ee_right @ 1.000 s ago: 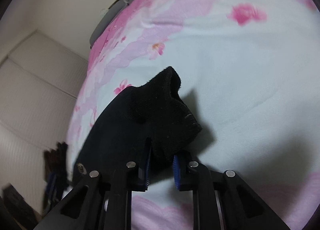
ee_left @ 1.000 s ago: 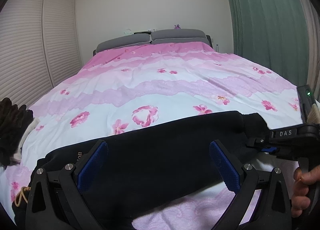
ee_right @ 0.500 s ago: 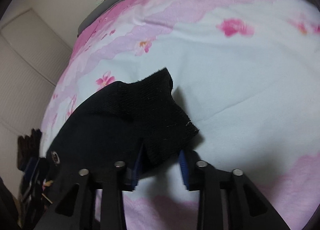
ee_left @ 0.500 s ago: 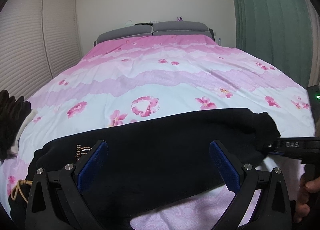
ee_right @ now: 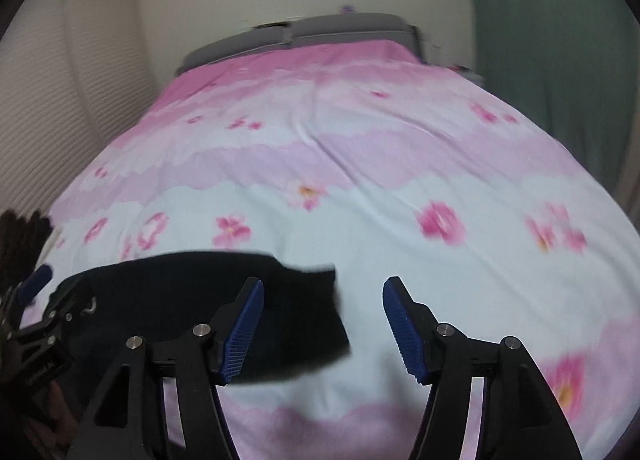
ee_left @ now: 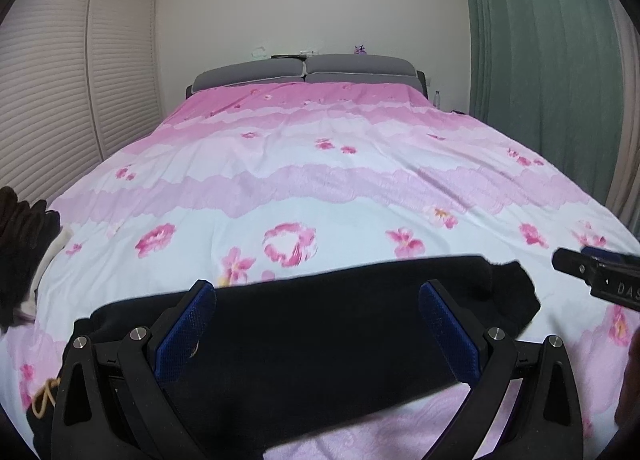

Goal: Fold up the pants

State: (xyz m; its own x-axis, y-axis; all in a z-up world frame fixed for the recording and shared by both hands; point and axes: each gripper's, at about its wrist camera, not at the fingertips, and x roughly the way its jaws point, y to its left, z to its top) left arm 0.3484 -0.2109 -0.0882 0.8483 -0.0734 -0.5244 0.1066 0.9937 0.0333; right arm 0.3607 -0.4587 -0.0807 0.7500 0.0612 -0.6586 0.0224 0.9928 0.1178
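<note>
Black pants (ee_left: 320,332) lie flat across the near end of the bed, waist with a tan drawstring (ee_left: 44,406) at the left, cuff (ee_left: 508,292) at the right. My left gripper (ee_left: 316,324) is open and empty, hovering above the middle of the pants. My right gripper (ee_right: 324,324) is open and empty just right of the cuff end (ee_right: 304,316); it also shows at the right edge of the left wrist view (ee_left: 600,276). The left gripper shows at the left edge of the right wrist view (ee_right: 36,320).
The bed carries a pink floral duvet (ee_left: 328,187) with a grey headboard (ee_left: 304,69) at the far end. A dark clothes pile (ee_left: 20,244) sits at the left bed edge. Slatted wardrobe doors (ee_left: 48,99) stand left, a green curtain (ee_left: 540,79) right.
My right gripper has opened, let go of the pants cuff and pulled back to the right. The cuff now lies flat on the duvet. The left gripper stayed open over the pants.
</note>
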